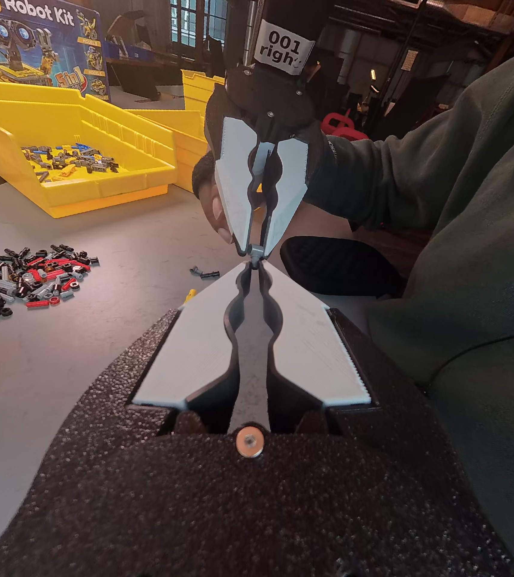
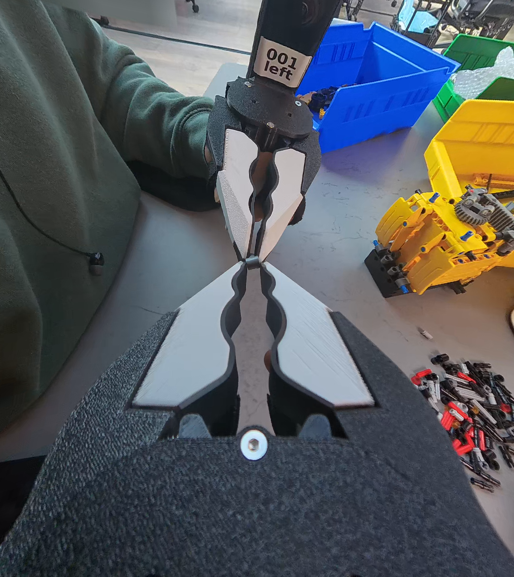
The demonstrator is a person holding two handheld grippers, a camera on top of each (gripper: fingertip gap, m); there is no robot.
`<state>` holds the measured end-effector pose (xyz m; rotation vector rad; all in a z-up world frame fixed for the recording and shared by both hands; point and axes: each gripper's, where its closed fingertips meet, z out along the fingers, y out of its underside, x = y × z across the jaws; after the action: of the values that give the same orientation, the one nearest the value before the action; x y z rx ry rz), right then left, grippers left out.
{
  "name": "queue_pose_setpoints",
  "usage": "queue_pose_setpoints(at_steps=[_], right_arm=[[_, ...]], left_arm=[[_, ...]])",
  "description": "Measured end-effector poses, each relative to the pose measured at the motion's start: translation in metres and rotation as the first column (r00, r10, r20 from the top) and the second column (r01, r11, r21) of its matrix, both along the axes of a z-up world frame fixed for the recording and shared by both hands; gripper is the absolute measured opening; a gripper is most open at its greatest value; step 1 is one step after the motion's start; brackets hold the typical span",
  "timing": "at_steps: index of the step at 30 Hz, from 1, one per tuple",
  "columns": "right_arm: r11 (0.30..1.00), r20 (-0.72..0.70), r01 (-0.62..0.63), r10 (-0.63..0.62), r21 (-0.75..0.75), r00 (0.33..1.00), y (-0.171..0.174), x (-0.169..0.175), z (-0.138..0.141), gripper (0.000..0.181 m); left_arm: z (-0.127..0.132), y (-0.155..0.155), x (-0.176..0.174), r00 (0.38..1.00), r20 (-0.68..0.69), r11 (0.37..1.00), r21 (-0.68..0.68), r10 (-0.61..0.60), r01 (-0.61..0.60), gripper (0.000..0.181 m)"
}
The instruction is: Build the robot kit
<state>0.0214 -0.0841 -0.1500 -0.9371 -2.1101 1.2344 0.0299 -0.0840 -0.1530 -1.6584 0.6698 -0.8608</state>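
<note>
Evidently both grippers meet tip to tip above the grey worktop [image 1: 143, 237]. The left gripper [image 1: 255, 265] is nearly closed, its tips pinching a small dark piece (too small to identify). The right gripper [image 2: 252, 266] is likewise nearly closed, nipping a small grey connector [image 1: 256, 249] that sits directly against the dark piece. Each gripper points at the other, the right one's handle angled upward in a gloved hand [image 1: 215, 199], green sleeve [image 1: 405, 175] behind. Loose black, red and grey pins [image 1: 27, 281] lie heaped nearby, with a yellow bin [image 1: 71, 199] of parts beyond and a part-built yellow model [image 2: 449, 240] beside a blue bin [image 2: 383, 93].
</note>
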Motion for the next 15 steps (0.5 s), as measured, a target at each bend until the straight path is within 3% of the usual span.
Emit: queue_pose_setpoints(at_steps=[7,15], right_arm=[[0.997,0.019,0.064,-0.063,-0.048,0.998,0.006,-0.006,0.004,0.01],[0.953,0.072,0.198,-0.186,-0.23,0.98,0.012,-0.015,0.009,0.013]], left_arm=[[0.004,0.006,-0.007,0.992,-0.077,0.991,0.094,0.099,-0.092,0.004],[0.008,0.015,-0.02,0.9,-0.289,0.907,0.362,0.328,-0.214,0.004]])
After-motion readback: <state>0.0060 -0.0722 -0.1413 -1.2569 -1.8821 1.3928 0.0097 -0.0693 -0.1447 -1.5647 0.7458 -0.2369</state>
